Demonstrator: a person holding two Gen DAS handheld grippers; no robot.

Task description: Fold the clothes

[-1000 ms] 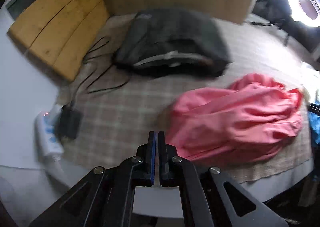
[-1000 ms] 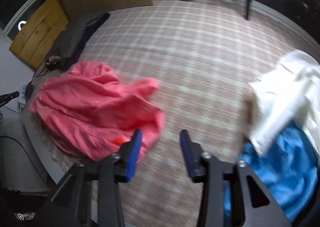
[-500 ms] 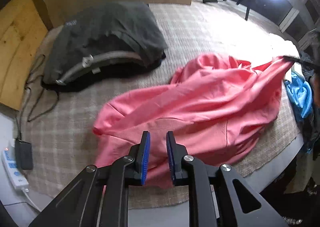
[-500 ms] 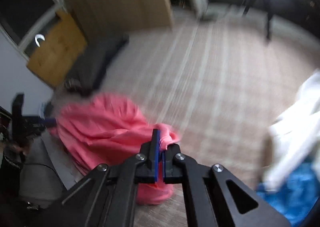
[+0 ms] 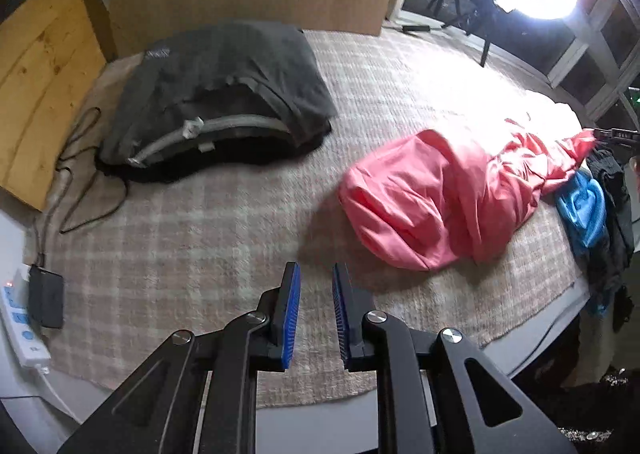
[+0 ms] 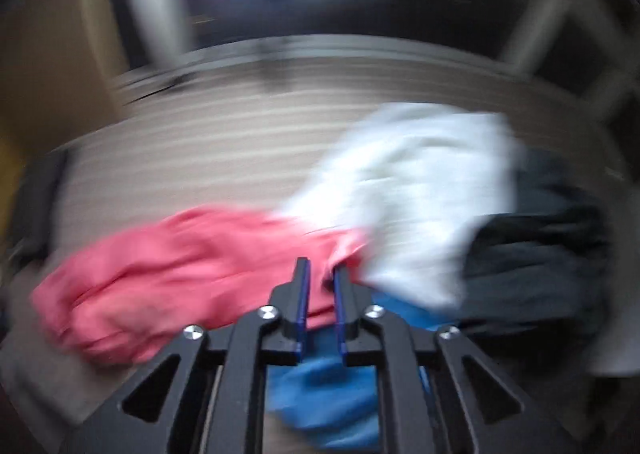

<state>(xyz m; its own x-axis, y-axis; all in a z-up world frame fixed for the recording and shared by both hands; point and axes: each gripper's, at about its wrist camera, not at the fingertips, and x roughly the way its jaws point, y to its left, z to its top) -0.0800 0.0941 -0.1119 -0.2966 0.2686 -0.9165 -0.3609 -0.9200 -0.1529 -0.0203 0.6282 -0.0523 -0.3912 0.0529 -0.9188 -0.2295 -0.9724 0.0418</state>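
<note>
The crumpled coral-pink fabric garment lies bunched on the right part of the beige checked woven cloth that covers the table, its far right corner drawn out to a point toward the right gripper. That gripper's jaws are opening; pink fabric lies between them, though blur hides whether the pads press on it. The left gripper hangs unclenched and empty over bare cloth, near and left of the garment. Judging by this, the step is spreading the garment before folding; next the left gripper likely must take an opposite edge. A folded dark grey garment sits far left. The white cloth, blue cloth and dark cloth at right are smeared, their shapes unclear.
</note>
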